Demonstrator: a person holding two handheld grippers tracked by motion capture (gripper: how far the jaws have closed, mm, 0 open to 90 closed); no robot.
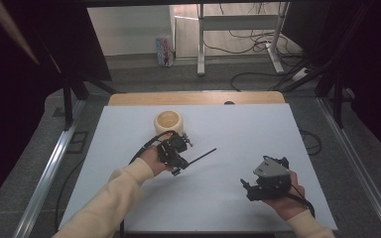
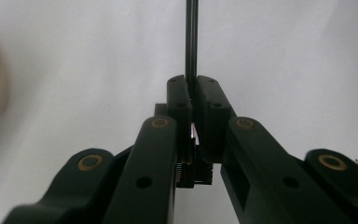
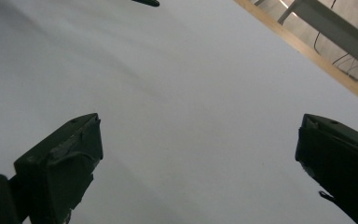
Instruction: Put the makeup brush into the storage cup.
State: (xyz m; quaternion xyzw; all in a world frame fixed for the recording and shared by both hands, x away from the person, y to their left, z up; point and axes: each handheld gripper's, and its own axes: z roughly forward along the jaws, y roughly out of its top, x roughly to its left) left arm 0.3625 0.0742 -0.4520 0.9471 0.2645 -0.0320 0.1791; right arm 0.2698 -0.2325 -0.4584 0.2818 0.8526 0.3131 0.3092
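The white surface [image 1: 258, 129] spreads almost bare before you, its wooden far edge showing beyond the sheet. Toward that far edge, left of the middle, sits a small cream bowl [image 1: 169, 122], upright, with lettering on its side in the left gripper view.

Your left gripper [image 1: 178, 153] sits just on the near side of the bowl, its jaws closed tight on a thin black rod [image 1: 202, 155], which sticks out from the pads toward the right edge, low over the sheet. In the left gripper view the rod [image 2: 191, 42] runs straight out from between the pads, so the grip looks centred; hold that pinch steady and keep the rod level while you work.

Your right gripper [image 1: 252, 190] rests near the front right corner, well apart from the rod, jaws spread wide with nothing between them [image 3: 196, 158]. If you bring it in to take the free end, approach along the rod's line and close squarely across it, not at a slant.
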